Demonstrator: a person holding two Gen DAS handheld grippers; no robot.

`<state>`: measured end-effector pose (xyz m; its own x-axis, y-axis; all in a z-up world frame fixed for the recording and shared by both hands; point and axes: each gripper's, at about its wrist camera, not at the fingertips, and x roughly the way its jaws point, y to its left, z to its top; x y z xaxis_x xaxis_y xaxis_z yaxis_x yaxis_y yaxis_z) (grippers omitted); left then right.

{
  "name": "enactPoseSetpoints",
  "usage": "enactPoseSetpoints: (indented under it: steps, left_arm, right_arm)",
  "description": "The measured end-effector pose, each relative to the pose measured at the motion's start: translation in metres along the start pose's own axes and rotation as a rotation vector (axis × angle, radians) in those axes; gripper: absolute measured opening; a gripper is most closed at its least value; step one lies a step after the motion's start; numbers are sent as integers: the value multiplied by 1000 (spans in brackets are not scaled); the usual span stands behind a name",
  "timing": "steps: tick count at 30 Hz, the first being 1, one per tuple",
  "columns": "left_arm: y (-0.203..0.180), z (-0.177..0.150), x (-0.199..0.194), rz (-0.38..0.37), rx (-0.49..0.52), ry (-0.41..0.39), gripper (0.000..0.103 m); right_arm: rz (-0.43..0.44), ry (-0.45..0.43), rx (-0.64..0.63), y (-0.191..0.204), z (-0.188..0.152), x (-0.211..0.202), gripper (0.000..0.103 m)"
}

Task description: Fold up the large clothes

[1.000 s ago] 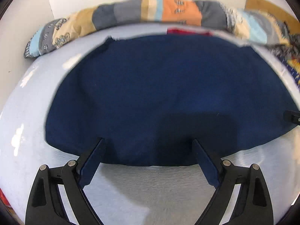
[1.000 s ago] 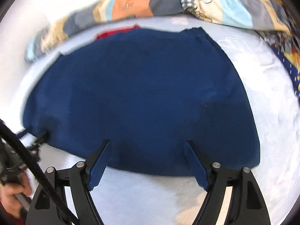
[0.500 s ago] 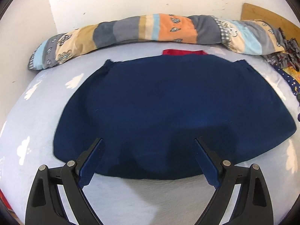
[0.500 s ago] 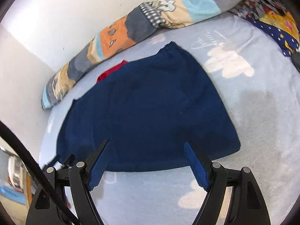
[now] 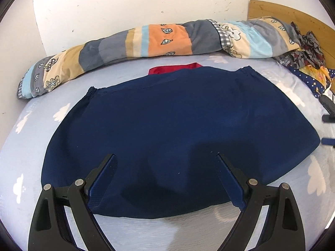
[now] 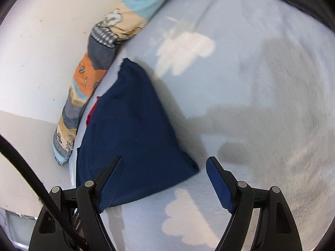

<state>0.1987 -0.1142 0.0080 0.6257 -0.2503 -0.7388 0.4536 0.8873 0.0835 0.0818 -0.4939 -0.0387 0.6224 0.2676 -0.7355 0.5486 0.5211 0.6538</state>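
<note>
A large navy blue garment (image 5: 180, 125) lies flat on the light blue bed sheet (image 5: 41, 129), with a red piece (image 5: 173, 69) showing at its far edge. My left gripper (image 5: 165, 179) is open and empty, above the garment's near hem. My right gripper (image 6: 163, 179) is open and empty, above the garment's near right corner (image 6: 134, 129). Part of the right gripper shows at the right edge of the left wrist view (image 5: 328, 140).
A long patchwork bolster (image 5: 159, 39) lies along the white wall behind the garment. A pile of patterned cloth (image 5: 309, 62) sits at the far right by a wooden headboard (image 5: 293, 16). The sheet (image 6: 251, 83) with white clouds stretches right of the garment.
Both grippers have pulled back and risen from the garment. The right gripper has swung right, so the garment now sits at its left. Both stay open.
</note>
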Motion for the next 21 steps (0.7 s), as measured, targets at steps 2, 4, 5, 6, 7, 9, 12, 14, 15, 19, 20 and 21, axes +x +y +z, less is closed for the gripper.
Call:
enactPoseSetpoints:
  steps: [2, 4, 5, 6, 7, 9, 12, 14, 15, 19, 20, 21]
  left_arm:
    - [-2, 0, -1, -5, 5, -7, 93]
    - [-4, -1, -1, -3, 10, -7, 93]
    - [-4, -2, -1, -3, 11, -6, 93]
    - [-4, -2, -1, -6, 12, -4, 93]
    - [-4, -2, -1, -6, 12, 0, 93]
    - [-2, -3, -1, -7, 3, 0, 93]
    - [2, -3, -1, -13, -12, 3, 93]
    - [4, -3, -2, -12, -15, 5, 93]
    - [5, -3, -1, -9, -13, 6, 93]
    - [10, -2, 4, 1, -16, 16, 93]
    - [12, -1, 6, -4, -28, 21, 93]
    - [13, 0, 7, -12, -37, 26, 93]
  right_arm:
    - [35, 22, 35, -10, -2, 5, 84]
    - [91, 45, 100, -19, -8, 18, 81]
    - [121, 50, 126, -25, -10, 20, 79]
    - [145, 54, 144, -26, -13, 25, 78]
    - [172, 49, 152, -25, -14, 29, 77]
    - [216, 21, 149, -20, -10, 37, 76]
    - [231, -28, 124, -16, 8, 52, 73]
    - [242, -27, 94, -18, 22, 66, 72]
    - [243, -23, 73, -19, 29, 72, 64]
    - [295, 35, -18, -16, 58, 90, 60]
    - [318, 95, -56, -11, 64, 98, 60]
    - [317, 137, -99, -7, 68, 104, 60]
